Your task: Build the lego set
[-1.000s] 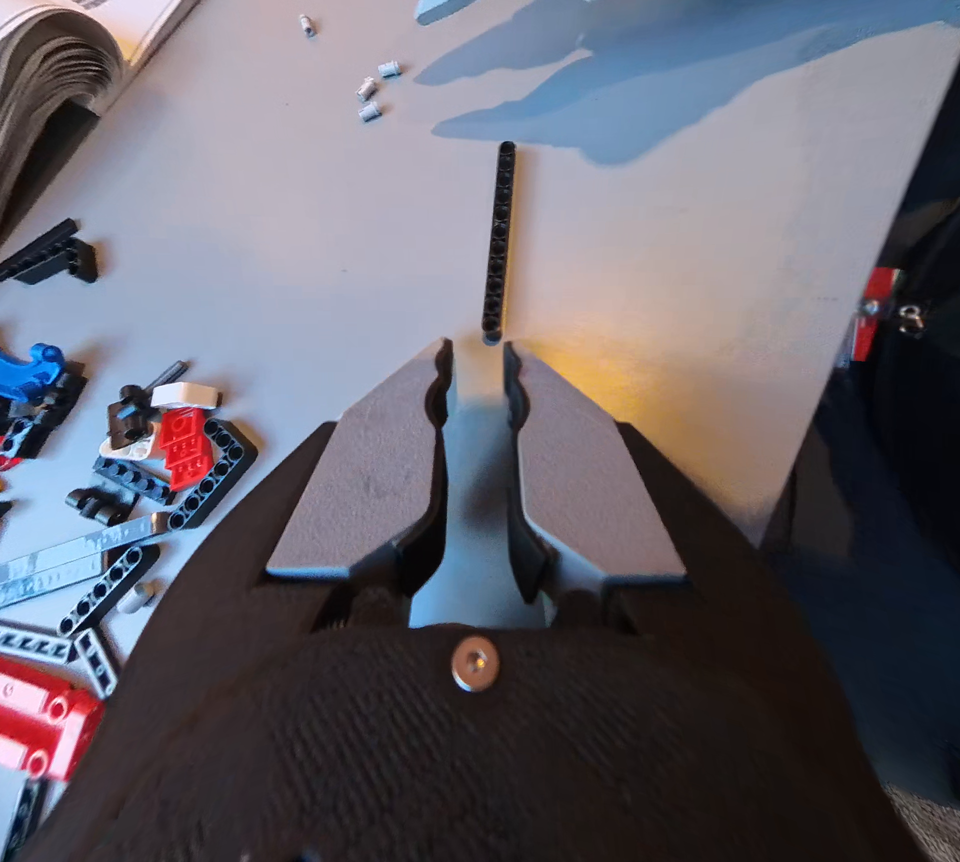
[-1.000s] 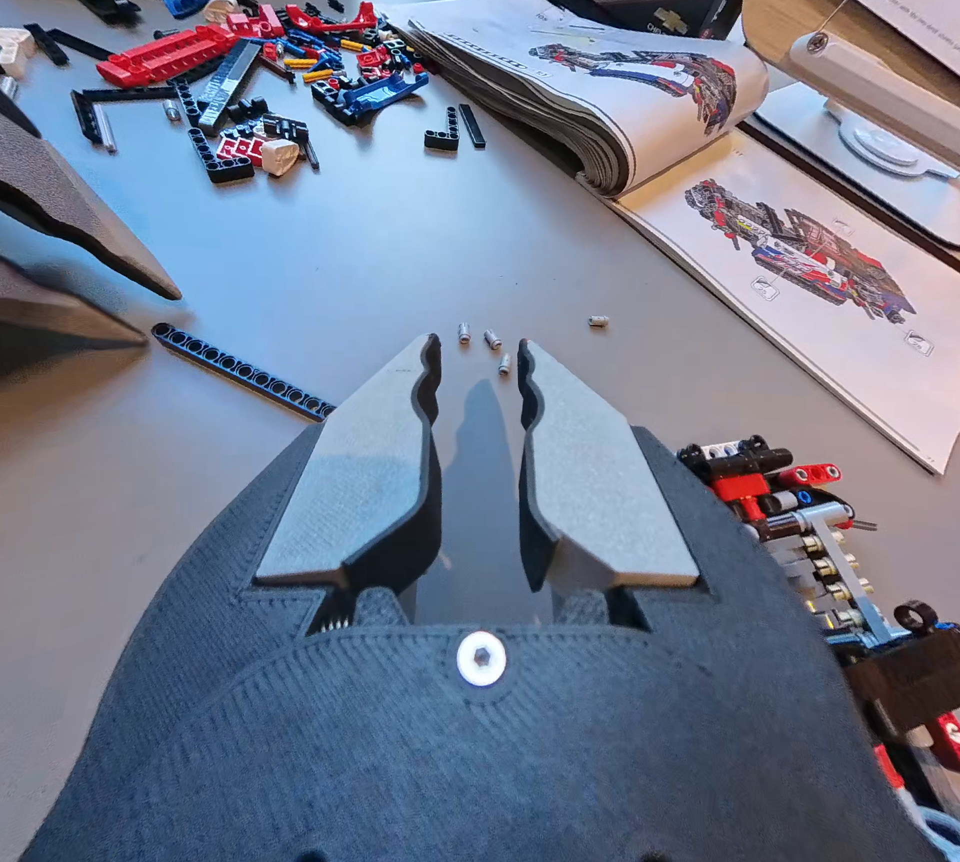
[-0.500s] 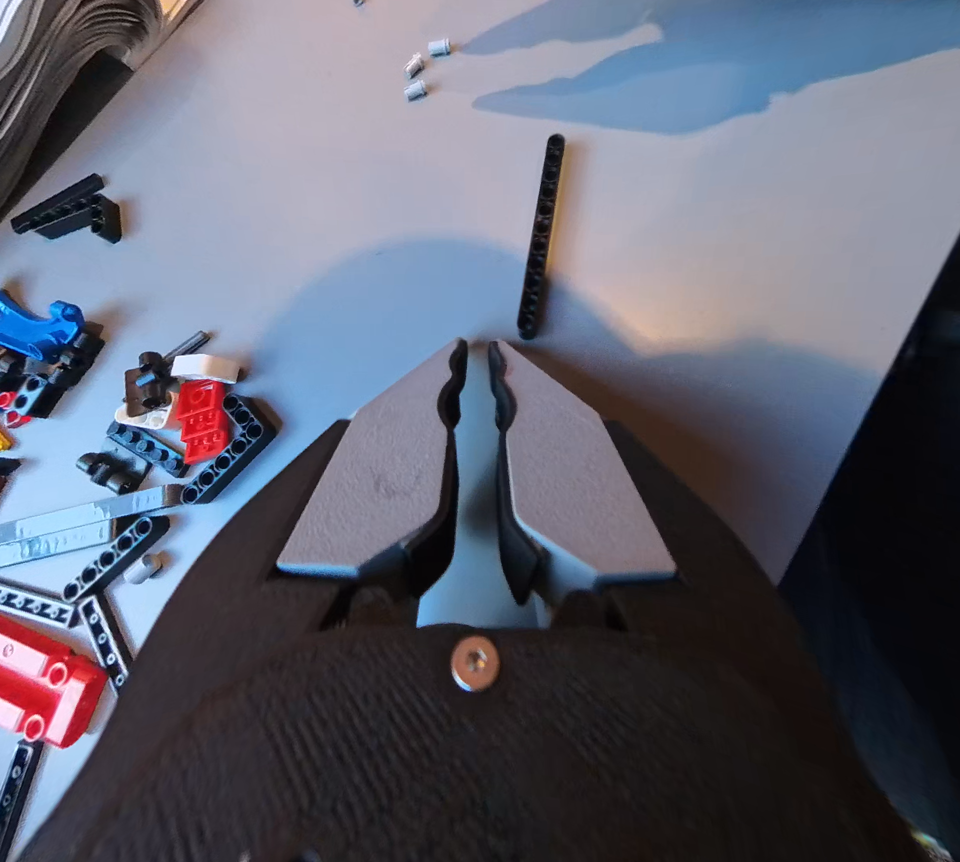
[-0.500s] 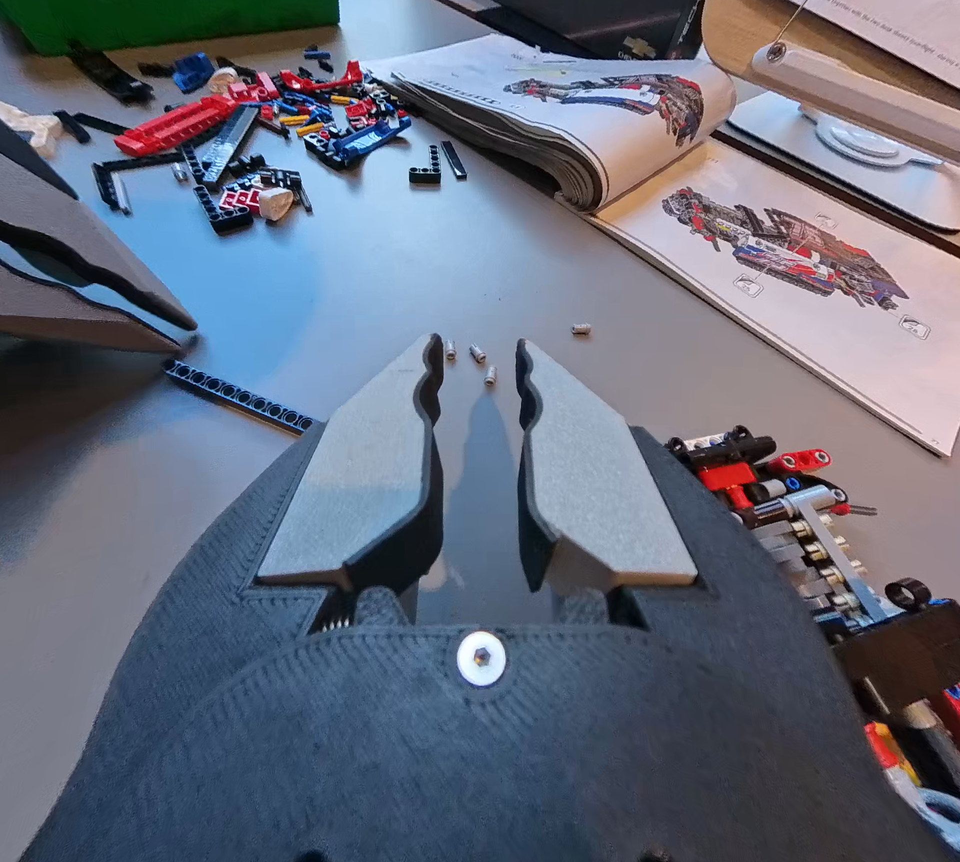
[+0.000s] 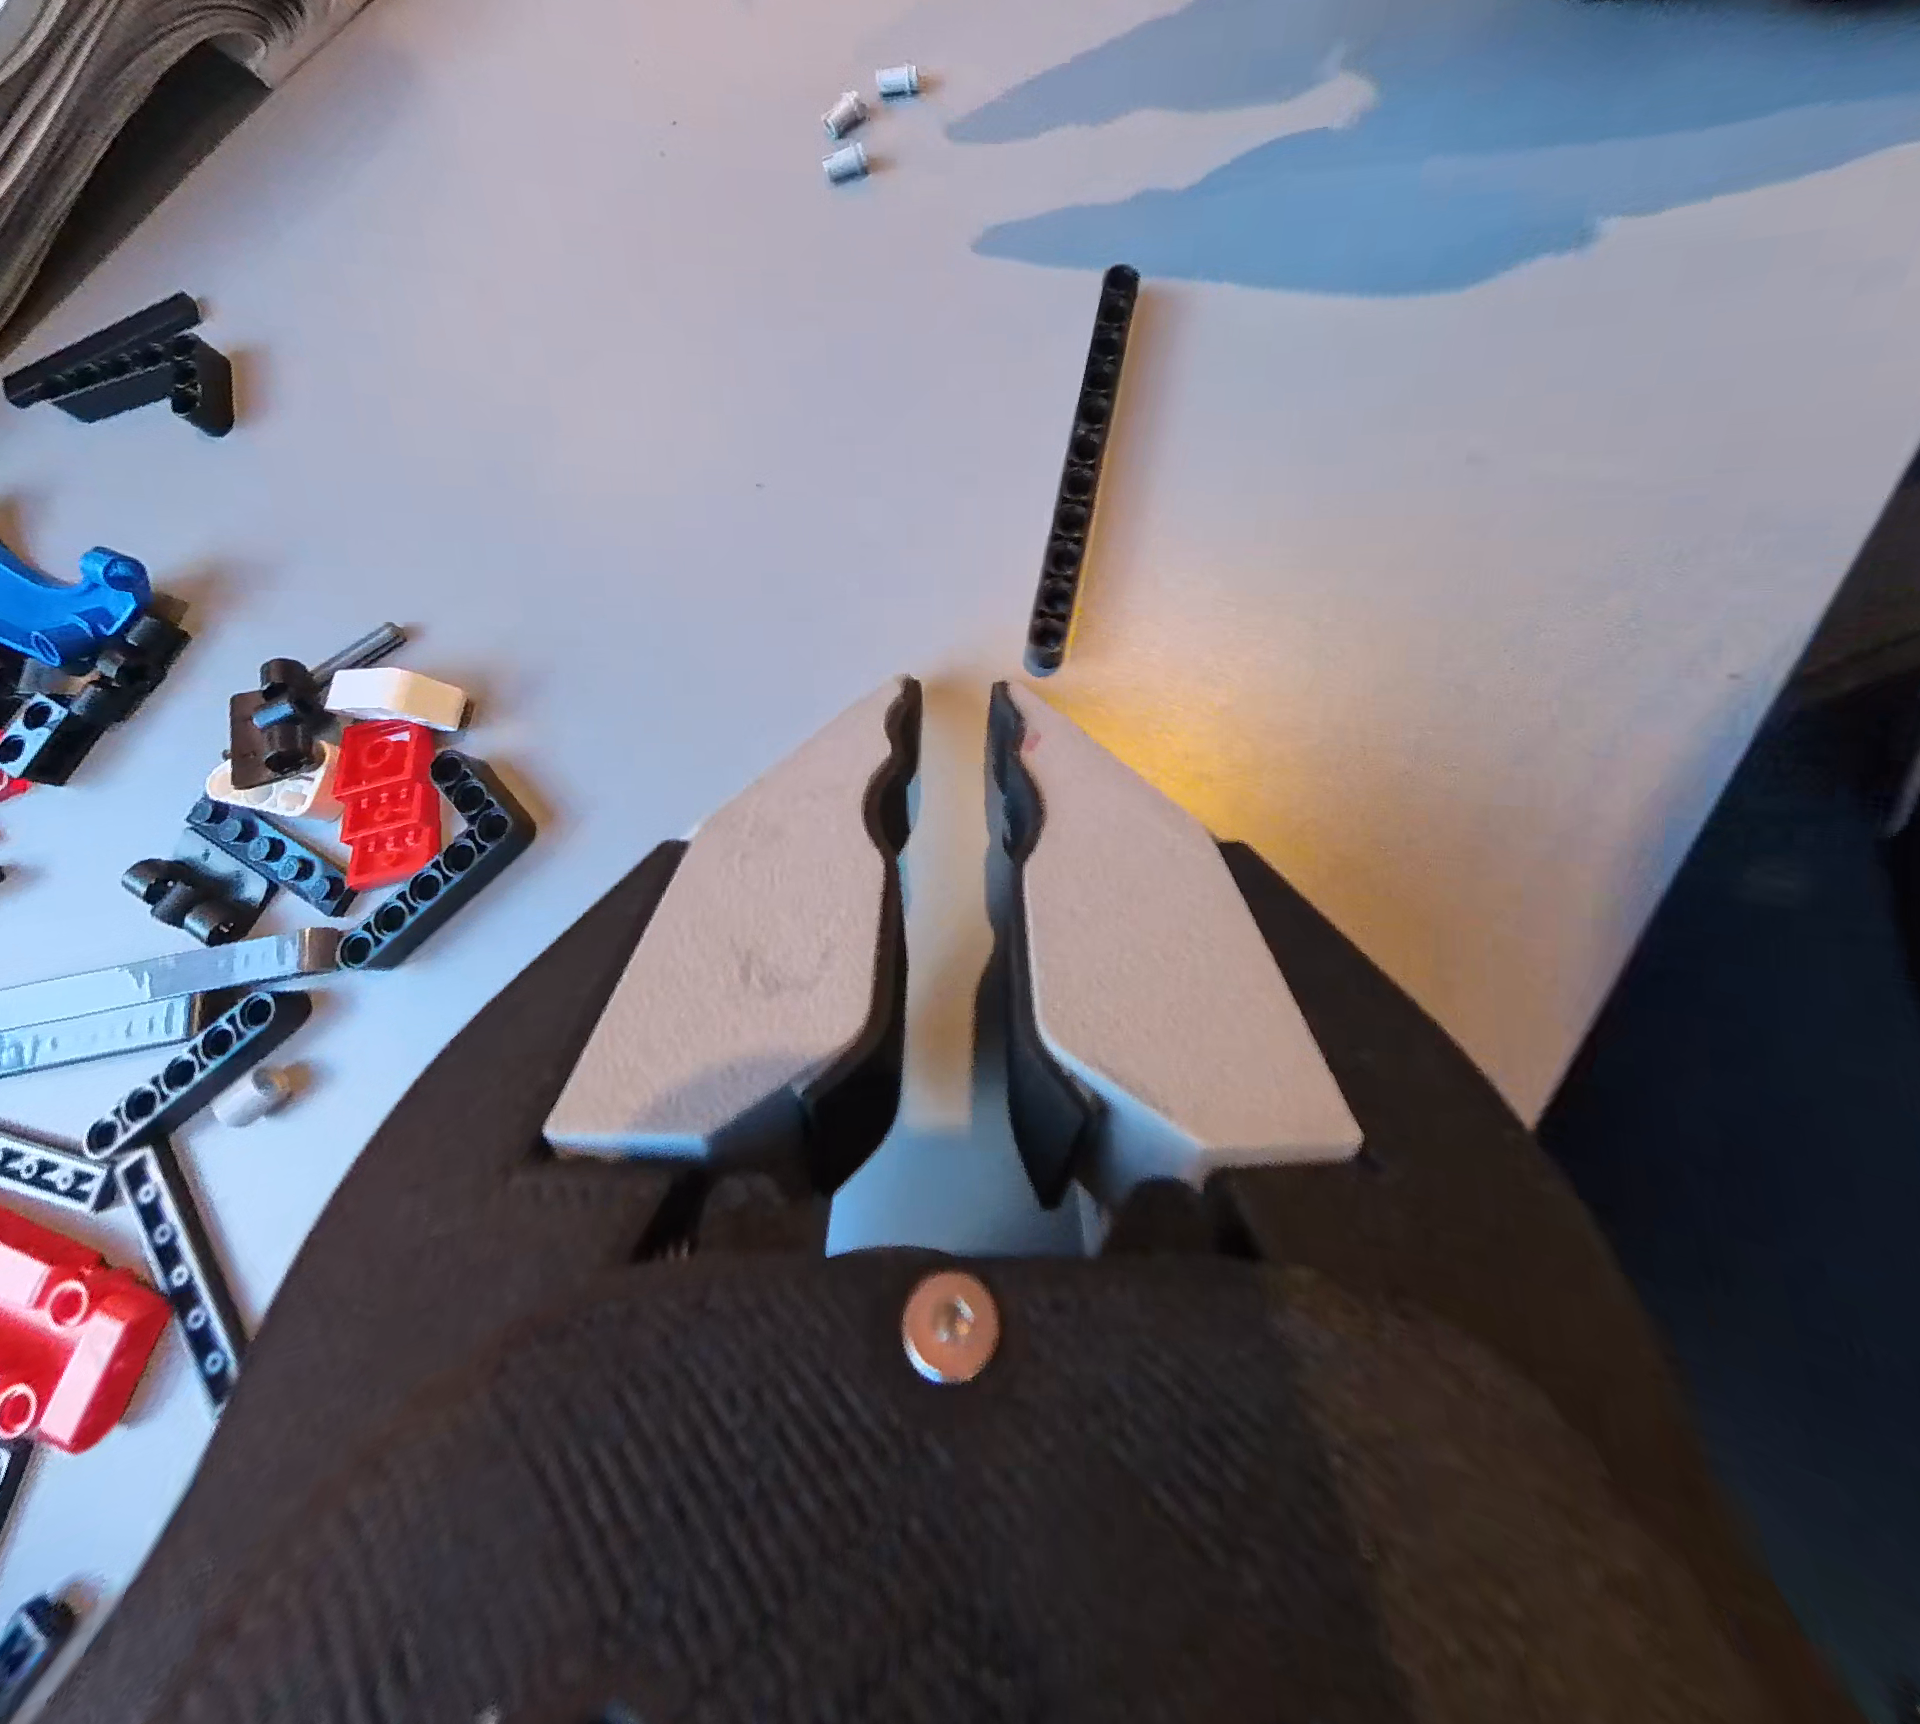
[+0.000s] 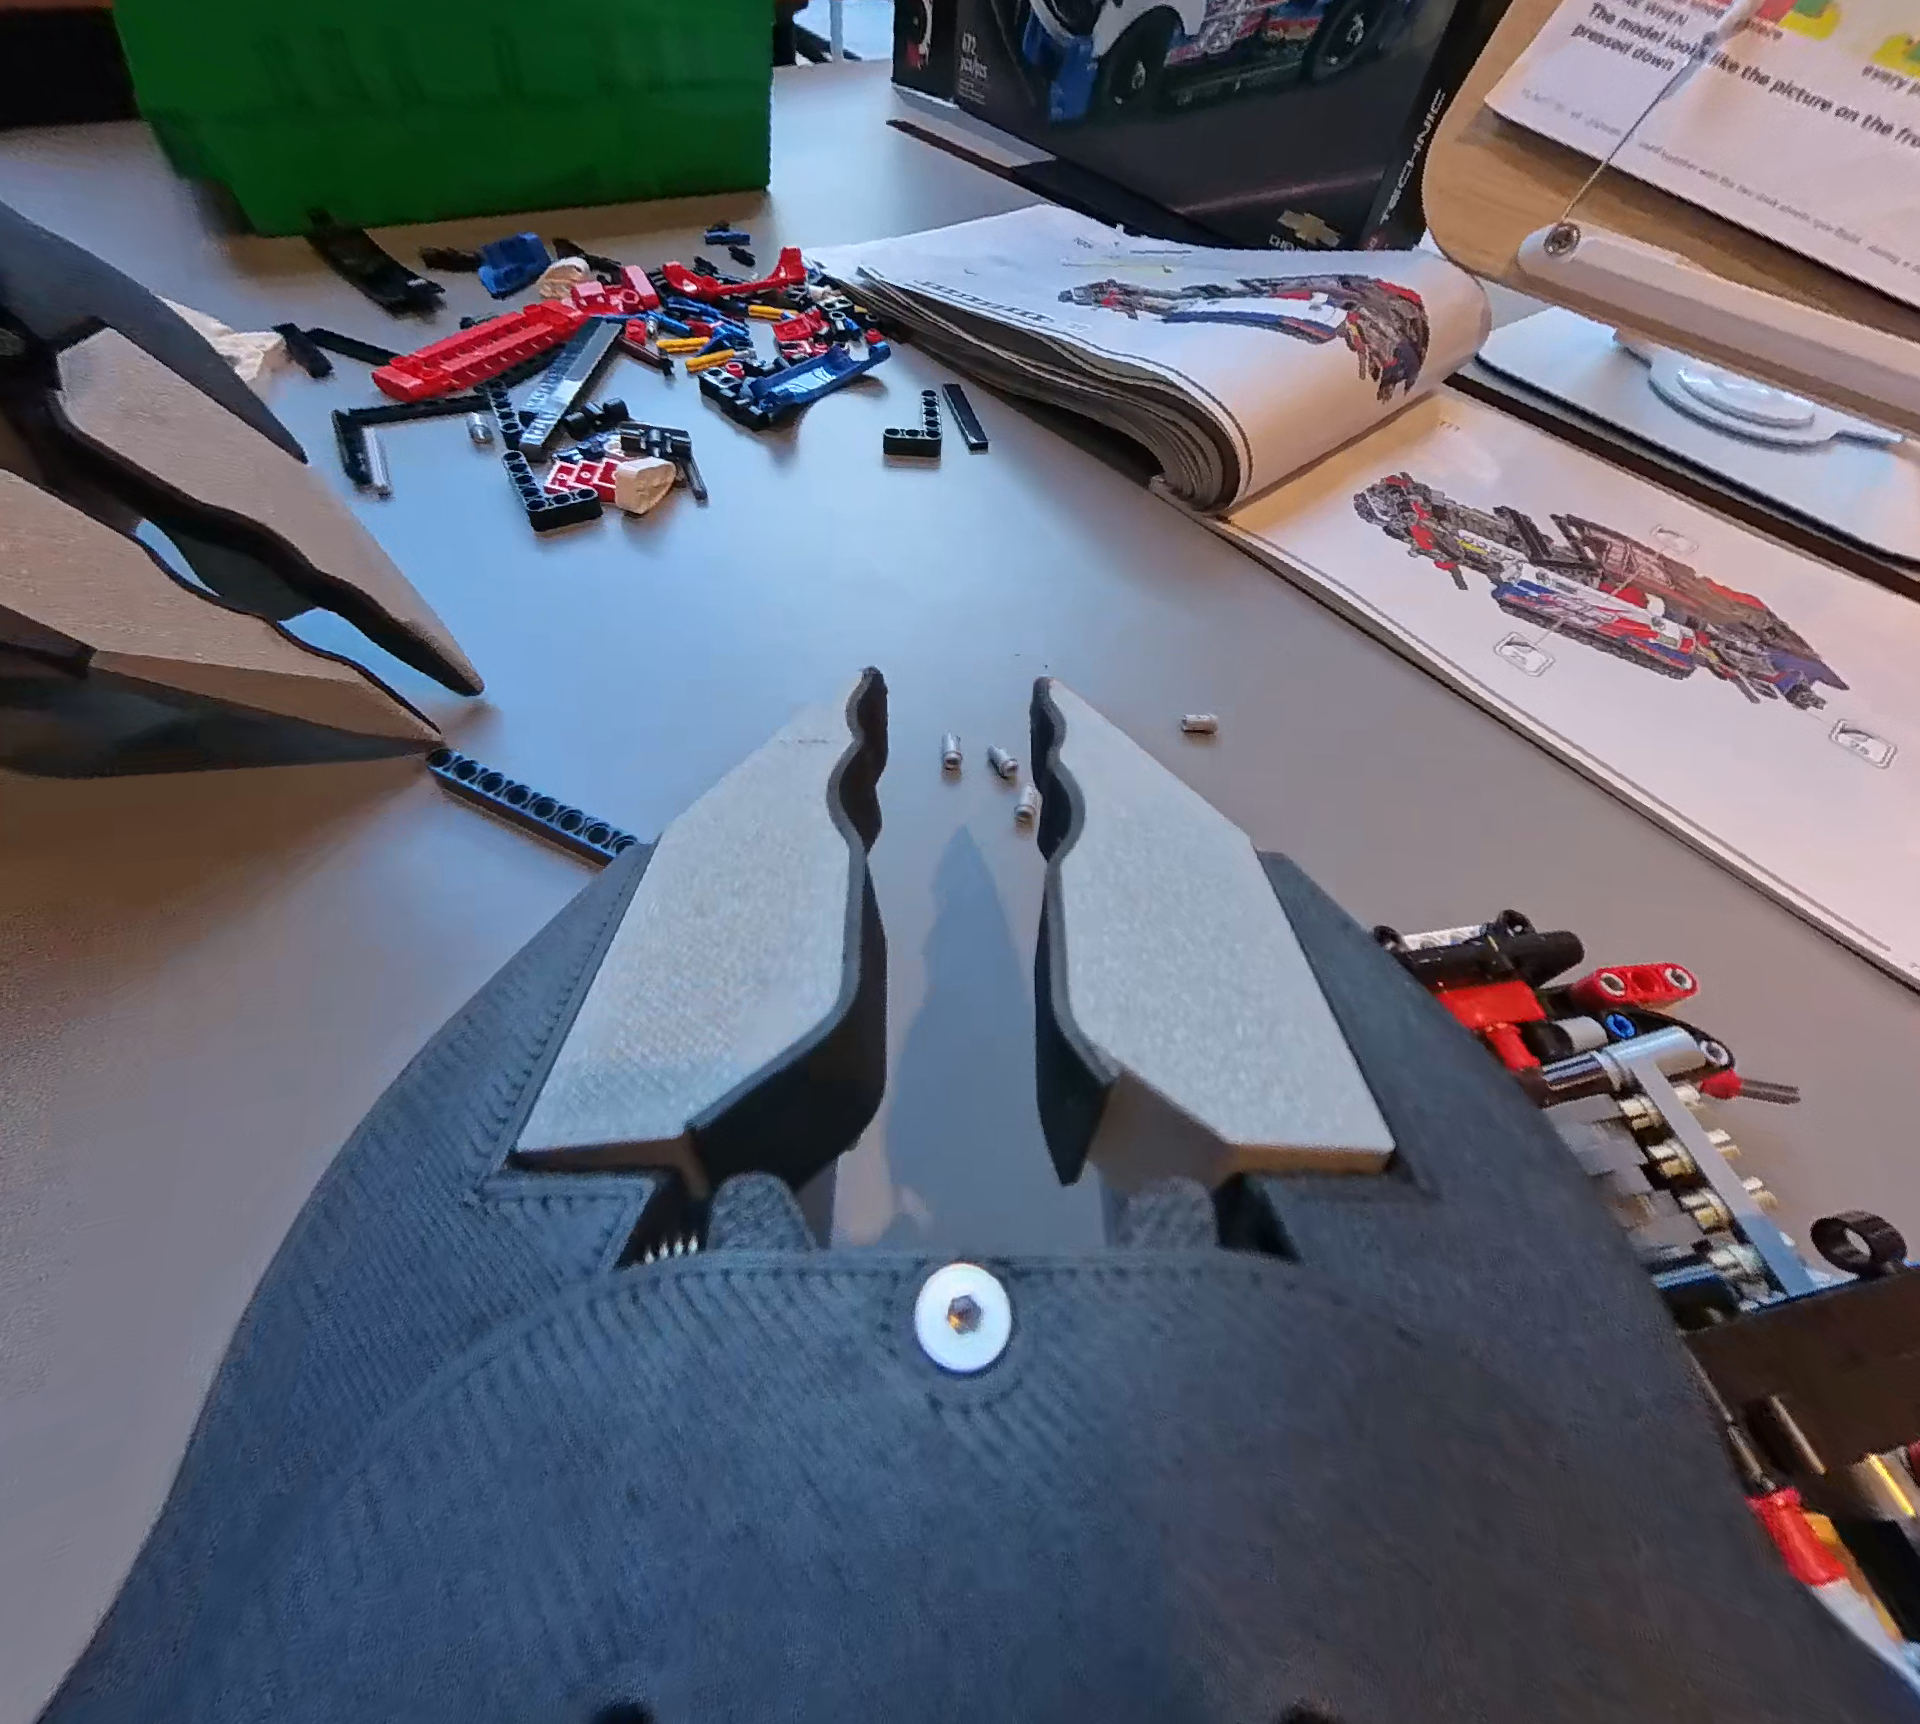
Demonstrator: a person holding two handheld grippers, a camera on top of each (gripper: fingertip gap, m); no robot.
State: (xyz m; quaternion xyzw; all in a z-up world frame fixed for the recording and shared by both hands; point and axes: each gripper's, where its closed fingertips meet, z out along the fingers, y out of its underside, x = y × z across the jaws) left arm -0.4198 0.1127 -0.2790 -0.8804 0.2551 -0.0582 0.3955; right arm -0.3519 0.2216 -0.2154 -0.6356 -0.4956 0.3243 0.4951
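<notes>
Drifting left since a second ago, the left gripper (image 5: pixel 954 687), fingers slightly parted and empty, leaves the black beam (image 5: pixel 1083 469) on the table (image 5: pixel 623 386) just right of its tips, frame centre. Recentring before closing seems wise. Right gripper (image 6: pixel 961 682) hangs released over grey pins (image 6: pixel 1000 762).

Matt grey tabletop (image 5: pixel 623 448), glossy plastic pieces.
The long black holed plastic beam (image 5: pixel 1081 469) shines; the thick paper instruction booklet (image 6: pixel 1174 365) looks smooth.
</notes>
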